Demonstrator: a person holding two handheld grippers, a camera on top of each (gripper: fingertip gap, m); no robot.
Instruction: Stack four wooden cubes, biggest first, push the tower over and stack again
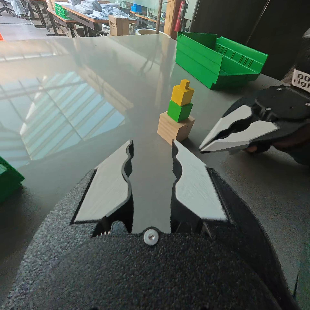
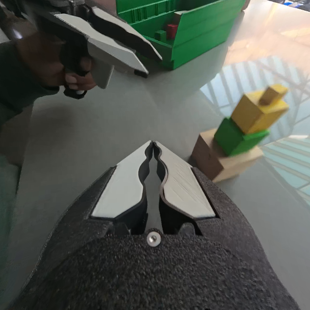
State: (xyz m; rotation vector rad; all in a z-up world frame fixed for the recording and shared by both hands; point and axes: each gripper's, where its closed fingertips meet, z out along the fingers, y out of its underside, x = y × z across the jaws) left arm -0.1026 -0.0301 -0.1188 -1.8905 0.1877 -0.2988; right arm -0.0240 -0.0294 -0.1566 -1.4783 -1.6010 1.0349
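A stack of blocks stands on the grey table [image 1: 100, 83]: a plain wooden cube [image 1: 174, 129] at the bottom, a green cube [image 1: 179, 111] on it, a yellow cube [image 1: 182, 94] above, and a small yellow block [image 1: 185, 83] on top. My left gripper [image 1: 152, 144] is open and empty, just short of the wooden cube. My right gripper [image 2: 153, 142] is shut and empty, low over the table, with the stack [image 2: 243, 134] to its right. The right gripper also shows in the left wrist view [image 1: 203, 149], the left gripper in the right wrist view [image 2: 149, 67].
A green plastic bin [image 1: 218, 62] stands behind the stack. Another green bin [image 2: 192, 30] holds a red block [image 2: 172, 31] and a green block [image 2: 160, 34]; its corner shows at the left edge [image 1: 8, 177]. A hand [image 2: 50, 63] holds the left gripper. Desks stand beyond the table. About 9 cm separates my left fingertips from my right. My right gripper's tips are some 6 cm from the plain wooden cube [image 1: 174, 129]. The stack [image 2: 243, 134] sits 8 cm or so from the ends of my right fingers.
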